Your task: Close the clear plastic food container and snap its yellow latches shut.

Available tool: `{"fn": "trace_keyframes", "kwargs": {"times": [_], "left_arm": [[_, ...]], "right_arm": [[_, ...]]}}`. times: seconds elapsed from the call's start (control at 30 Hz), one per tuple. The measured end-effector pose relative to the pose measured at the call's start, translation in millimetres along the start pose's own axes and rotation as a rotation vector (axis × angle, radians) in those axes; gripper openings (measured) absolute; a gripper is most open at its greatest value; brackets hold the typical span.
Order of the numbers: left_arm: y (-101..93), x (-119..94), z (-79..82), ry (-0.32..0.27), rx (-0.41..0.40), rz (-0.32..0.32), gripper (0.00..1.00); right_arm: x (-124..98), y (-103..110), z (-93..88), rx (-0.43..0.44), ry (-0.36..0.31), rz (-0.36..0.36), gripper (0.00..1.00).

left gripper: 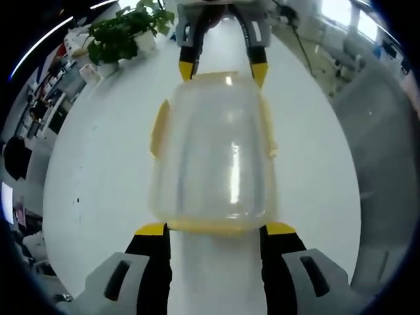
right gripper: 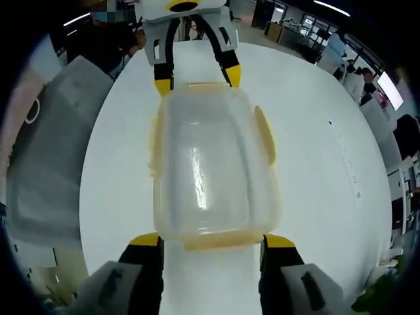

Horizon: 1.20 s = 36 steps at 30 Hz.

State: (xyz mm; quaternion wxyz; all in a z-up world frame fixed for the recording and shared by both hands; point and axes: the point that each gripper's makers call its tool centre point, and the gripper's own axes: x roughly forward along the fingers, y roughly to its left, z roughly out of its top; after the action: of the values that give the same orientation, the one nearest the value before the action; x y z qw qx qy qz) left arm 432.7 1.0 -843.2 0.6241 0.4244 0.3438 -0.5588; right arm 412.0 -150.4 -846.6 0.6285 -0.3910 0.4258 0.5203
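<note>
A clear plastic food container (left gripper: 213, 151) (right gripper: 207, 164) with its clear lid on top lies on the round white table (left gripper: 92, 170) (right gripper: 315, 151). Yellow latches (left gripper: 159, 128) (right gripper: 264, 134) flare outward from its long sides. A yellow latch strip (left gripper: 213, 227) (right gripper: 216, 241) runs along each short end. My left gripper (left gripper: 215, 231) is open, its yellow-tipped jaws flanking one short end. Opposite it, my right gripper (right gripper: 212, 240) is open and flanks the other short end. Each gripper also shows at the far end of the container: the right gripper (left gripper: 223, 71), the left gripper (right gripper: 197, 80).
A potted green plant (left gripper: 121, 33) stands at the table's far edge. A grey sheet or bag (left gripper: 384, 164) (right gripper: 46, 157) lies beside the table. A person in dark clothes (right gripper: 108, 39) sits behind it. Office desks surround the table.
</note>
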Motion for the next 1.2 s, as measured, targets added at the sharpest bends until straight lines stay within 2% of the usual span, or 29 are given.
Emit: {"fn": "trace_keyframes", "kwargs": {"times": [0.6,0.93,1.2], "left_arm": [[0.9,-6.9,-16.1,0.024,0.002,0.013,0.52],[-2.0,-8.4,-15.2,0.013,-0.025,0.011,0.56],[-1.1,-15.5,-27.4,0.023,-0.053,0.009,0.56]], "right_arm": [[5.8,1.9,15.9,0.012,-0.022,0.001,0.57],[5.7,4.8,17.6,0.016,-0.025,0.004,0.57],[-5.5,7.6,19.1,0.034,-0.051,-0.001,0.58]]}}
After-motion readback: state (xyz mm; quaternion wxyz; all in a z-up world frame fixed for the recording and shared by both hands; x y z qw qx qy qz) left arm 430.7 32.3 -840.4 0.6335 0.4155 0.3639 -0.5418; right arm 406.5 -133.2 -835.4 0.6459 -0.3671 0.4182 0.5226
